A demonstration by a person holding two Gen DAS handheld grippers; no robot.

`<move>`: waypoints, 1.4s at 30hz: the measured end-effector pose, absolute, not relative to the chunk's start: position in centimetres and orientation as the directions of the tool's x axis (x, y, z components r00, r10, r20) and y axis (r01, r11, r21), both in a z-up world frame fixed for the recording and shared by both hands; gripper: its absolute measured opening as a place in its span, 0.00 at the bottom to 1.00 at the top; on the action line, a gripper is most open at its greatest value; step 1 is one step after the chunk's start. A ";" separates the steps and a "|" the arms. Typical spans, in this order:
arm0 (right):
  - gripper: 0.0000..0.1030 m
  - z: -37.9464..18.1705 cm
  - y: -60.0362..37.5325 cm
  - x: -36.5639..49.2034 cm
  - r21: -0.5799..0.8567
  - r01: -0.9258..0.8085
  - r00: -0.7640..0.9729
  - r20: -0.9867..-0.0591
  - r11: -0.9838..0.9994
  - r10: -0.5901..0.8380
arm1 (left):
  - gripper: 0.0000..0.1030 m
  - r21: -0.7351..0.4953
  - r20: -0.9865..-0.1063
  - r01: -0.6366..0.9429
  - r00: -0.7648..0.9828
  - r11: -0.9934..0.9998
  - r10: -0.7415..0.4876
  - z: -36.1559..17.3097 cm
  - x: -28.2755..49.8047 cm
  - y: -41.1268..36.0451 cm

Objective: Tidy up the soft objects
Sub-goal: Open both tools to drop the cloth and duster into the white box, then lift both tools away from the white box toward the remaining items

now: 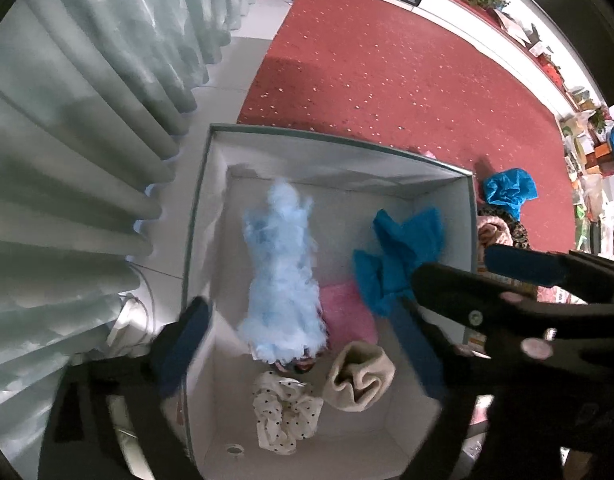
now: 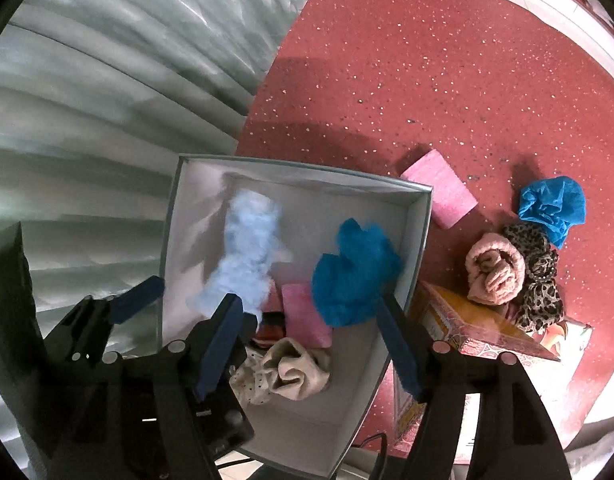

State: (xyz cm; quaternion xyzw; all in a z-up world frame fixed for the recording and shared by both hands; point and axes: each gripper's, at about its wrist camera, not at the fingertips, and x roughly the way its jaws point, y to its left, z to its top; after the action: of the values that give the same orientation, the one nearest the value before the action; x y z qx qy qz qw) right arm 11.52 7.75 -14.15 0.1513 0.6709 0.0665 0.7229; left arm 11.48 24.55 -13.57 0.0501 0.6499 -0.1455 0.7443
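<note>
An open white box (image 1: 339, 148) (image 2: 421, 216) stands on the red floor. In it lie a light blue fluffy piece (image 1: 281, 276) (image 2: 243, 256), a blue shoe cover (image 1: 399, 256) (image 2: 353, 276), a pink sponge (image 1: 349, 314) (image 2: 303, 314), a beige rolled cloth (image 1: 359, 376) (image 2: 295, 368) and a white dotted scrunchie (image 1: 285, 412). My left gripper (image 1: 303, 348) is open above the box. My right gripper (image 2: 311, 344) is open above the box, holding nothing. The blue shoe cover looks blurred between its fingertips.
Outside the box on the floor lie a pink sponge (image 2: 441, 188), a blue shoe cover (image 2: 553, 206) (image 1: 509, 190), a pink rolled cloth (image 2: 493, 270), a leopard scrunchie (image 2: 541, 280) and an orange carton (image 2: 479, 332). Grey-green curtains (image 1: 75, 140) hang at the left.
</note>
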 end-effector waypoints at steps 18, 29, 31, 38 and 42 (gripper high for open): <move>0.99 -11.4 8.8 10.0 0.290 0.062 0.153 -0.948 0.955 0.278 | 1.00 -0.068 -0.980 0.268 0.162 0.961 -0.115 -12.1 10.2 25.5; 0.99 -10.1 9.4 8.6 0.275 0.024 0.166 -0.949 0.961 0.268 | 1.00 -0.076 -0.980 0.271 0.159 0.959 -0.122 -10.8 8.3 26.2; 0.99 -9.9 9.7 8.2 0.269 0.006 0.162 -0.951 0.963 0.264 | 1.00 -0.081 -0.980 0.274 0.155 0.958 -0.127 -10.5 7.8 26.5; 0.99 -8.8 11.8 6.7 0.218 -0.104 0.177 -0.956 0.970 0.234 | 1.00 -0.080 -0.981 0.303 0.144 0.950 -0.129 -9.8 6.0 27.3; 0.99 -8.5 12.4 6.3 0.223 -0.131 0.177 -0.953 0.966 0.244 | 1.00 -0.070 -0.981 0.293 0.151 0.954 -0.118 -9.4 5.6 27.8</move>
State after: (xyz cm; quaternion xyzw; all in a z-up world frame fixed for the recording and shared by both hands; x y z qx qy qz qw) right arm 6.27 12.43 -8.53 0.0450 0.6296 0.1226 0.7658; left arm 5.59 27.78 -9.38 0.0683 0.6371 -0.1360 0.7556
